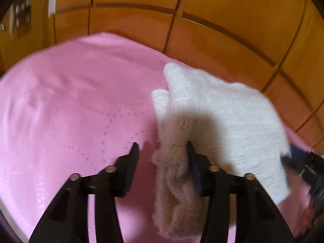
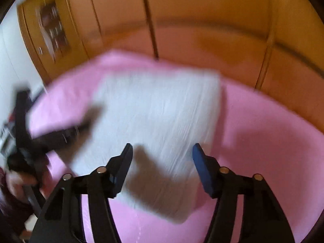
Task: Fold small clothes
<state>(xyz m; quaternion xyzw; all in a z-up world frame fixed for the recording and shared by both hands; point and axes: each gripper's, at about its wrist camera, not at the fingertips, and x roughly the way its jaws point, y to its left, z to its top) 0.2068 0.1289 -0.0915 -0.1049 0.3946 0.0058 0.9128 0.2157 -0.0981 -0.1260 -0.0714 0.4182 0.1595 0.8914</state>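
A white knitted garment [image 1: 218, 117] is seen right of centre on a pink cloth [image 1: 70, 101], its edge draped between the parted, non-pressing jaws of the left gripper [image 1: 162, 151], while the right gripper [image 2: 162, 151] is held open, empty, above it.

text: none readable | labels: none | brands: none | numbers: none | signs: none | note: both views blurred, far shelf items too small to read
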